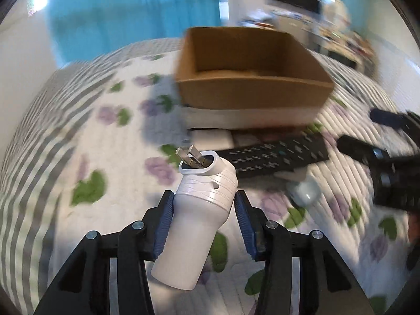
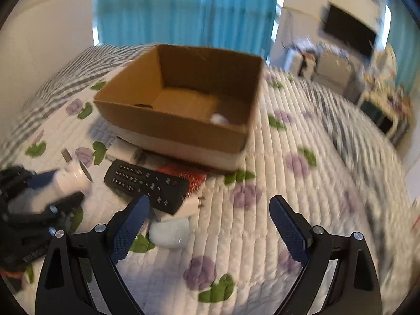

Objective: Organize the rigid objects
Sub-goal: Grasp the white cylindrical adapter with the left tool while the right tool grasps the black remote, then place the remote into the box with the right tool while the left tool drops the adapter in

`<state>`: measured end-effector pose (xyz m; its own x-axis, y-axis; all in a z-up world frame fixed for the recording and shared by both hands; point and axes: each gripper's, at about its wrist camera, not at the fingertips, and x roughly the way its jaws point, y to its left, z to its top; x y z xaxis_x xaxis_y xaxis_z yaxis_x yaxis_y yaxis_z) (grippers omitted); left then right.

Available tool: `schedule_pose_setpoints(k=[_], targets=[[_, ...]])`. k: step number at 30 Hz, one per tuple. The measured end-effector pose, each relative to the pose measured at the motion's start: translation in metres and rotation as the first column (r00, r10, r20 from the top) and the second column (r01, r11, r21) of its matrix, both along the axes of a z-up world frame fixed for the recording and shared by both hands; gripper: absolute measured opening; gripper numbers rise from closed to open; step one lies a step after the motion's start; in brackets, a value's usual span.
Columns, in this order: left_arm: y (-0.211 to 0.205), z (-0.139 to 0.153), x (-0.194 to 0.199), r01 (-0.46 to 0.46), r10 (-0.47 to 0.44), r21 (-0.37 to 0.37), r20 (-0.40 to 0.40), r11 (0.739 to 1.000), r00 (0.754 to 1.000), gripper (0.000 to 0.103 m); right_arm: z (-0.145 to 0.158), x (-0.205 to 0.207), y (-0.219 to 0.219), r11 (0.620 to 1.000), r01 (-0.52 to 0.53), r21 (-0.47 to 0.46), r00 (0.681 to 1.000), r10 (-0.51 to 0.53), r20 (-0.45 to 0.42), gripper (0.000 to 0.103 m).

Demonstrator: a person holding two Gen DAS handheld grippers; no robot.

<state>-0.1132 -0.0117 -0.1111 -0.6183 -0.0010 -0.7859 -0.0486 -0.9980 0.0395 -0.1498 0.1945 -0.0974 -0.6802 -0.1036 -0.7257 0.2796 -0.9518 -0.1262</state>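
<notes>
Left gripper (image 1: 203, 202) clamps the white plug adapter (image 1: 199, 210) mid-body (rigid, light, probably slick plastic); avoid its prongs (image 1: 190, 155). Right gripper (image 2: 207, 225) stands open, empty.

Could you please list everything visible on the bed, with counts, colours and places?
cardboard box: one, brown, open, far middle of the quilt; small white object inside.
remote control: one, black, in front of the box.
white case: one, rounded, nearest the right gripper.
red bristly item: one, behind the remote.
quilt: one, white with purple flowers.
white plug adapter: one, metal prongs up, between the left gripper's fingers.
left gripper: shut on the adapter.
right gripper: open.
</notes>
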Motion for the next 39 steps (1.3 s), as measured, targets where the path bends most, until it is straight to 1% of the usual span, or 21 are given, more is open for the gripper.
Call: schedule_pose_setpoints(k=[2,4,6,7,9,11,13,15,17,18,19,21,24,26,27,30,32,34,36,39], targets=[[-0.01,0.001,-0.003,-0.08,0.08,0.012,0.013,0.997,0.997,0.048,0.006,-0.001,-0.017,0.992,-0.096,0.077,0.995,0.099,-0.027,0.093],[-0.015,0.001,-0.003,-0.138,0.138,-0.012,0.005,0.99,0.99,0.048,0.009,-0.002,-0.034,0.969,-0.205,0.136,0.977,0.21,-0.023,0.093],[-0.021,0.001,-0.002,-0.167,0.167,0.001,0.01,0.986,0.986,0.048,0.007,-0.002,-0.05,0.932,-0.314,0.182,0.948,0.319,0.004,0.092],[-0.022,0.001,-0.001,-0.178,0.178,0.001,0.01,0.984,0.984,0.048,0.005,0.0,-0.055,0.917,-0.349,0.195,0.935,0.353,0.013,0.089],[-0.022,0.0,-0.001,-0.193,0.193,-0.01,0.006,0.981,0.981,0.048,-0.002,0.001,-0.07,0.865,-0.449,0.222,0.892,0.448,0.058,0.083],[-0.021,-0.001,0.0,-0.204,0.204,-0.025,0.004,0.979,0.979,0.048,-0.011,0.001,-0.081,0.824,-0.508,0.251,0.86,0.504,0.085,0.079],[-0.017,-0.002,0.002,-0.212,0.212,-0.041,0.001,0.976,0.977,0.048,-0.023,-0.003,-0.089,0.794,-0.545,0.269,0.836,0.538,0.104,0.068],[-0.017,-0.003,0.002,-0.22,0.22,-0.047,0.004,0.974,0.975,0.048,-0.037,-0.012,-0.098,0.766,-0.577,0.282,0.815,0.564,0.136,0.066],[-0.019,-0.004,0.001,-0.226,0.226,-0.042,0.007,0.973,0.974,0.048,-0.05,-0.019,-0.104,0.744,-0.592,0.31,0.804,0.574,0.156,0.065],[-0.02,-0.004,0.001,-0.228,0.229,-0.038,0.008,0.973,0.973,0.048,-0.057,-0.023,-0.107,0.734,-0.595,0.327,0.801,0.576,0.164,0.06],[-0.022,-0.005,0.001,-0.231,0.232,-0.036,0.009,0.972,0.973,0.048,-0.062,-0.027,-0.108,0.731,-0.601,0.324,0.798,0.577,0.177,0.058],[-0.023,-0.006,0.0,-0.238,0.239,-0.037,0.014,0.971,0.971,0.048,-0.07,-0.031,-0.11,0.721,-0.613,0.322,0.788,0.586,0.188,0.058],[-0.022,-0.007,-0.001,-0.238,0.239,-0.04,0.014,0.97,0.971,0.048,-0.078,-0.029,-0.115,0.698,-0.618,0.363,0.782,0.595,0.186,0.057],[-0.022,-0.007,-0.001,-0.24,0.24,-0.039,0.015,0.97,0.971,0.048,-0.084,-0.03,-0.116,0.683,-0.622,0.383,0.778,0.594,0.204,0.053],[-0.022,-0.007,-0.001,-0.24,0.24,-0.038,0.016,0.97,0.971,0.048,-0.086,-0.03,-0.116,0.682,-0.619,0.39,0.78,0.592,0.203,0.049],[-0.023,-0.006,0.0,-0.241,0.242,-0.033,0.018,0.97,0.97,0.048,-0.085,-0.03,-0.113,0.691,-0.615,0.38,0.784,0.588,0.201,0.046],[-0.023,-0.005,0.001,-0.242,0.242,-0.029,0.019,0.97,0.97,0.048,-0.082,-0.026,-0.112,0.693,-0.621,0.367,0.78,0.592,0.202,0.038],[-0.022,-0.005,0.002,-0.239,0.24,-0.029,0.021,0.97,0.971,0.048,-0.077,-0.02,-0.11,0.697,-0.622,0.357,0.779,0.599,0.187,0.027],[-0.021,-0.004,0.003,-0.237,0.238,-0.025,0.022,0.971,0.971,0.048,-0.071,-0.013,-0.108,0.705,-0.621,0.342,0.779,0.602,0.176,0.019],[-0.021,-0.002,0.006,-0.234,0.235,-0.018,0.024,0.972,0.972,0.048,-0.064,-0.004,-0.105,0.71,-0.615,0.343,0.784,0.598,0.168,0.019]])
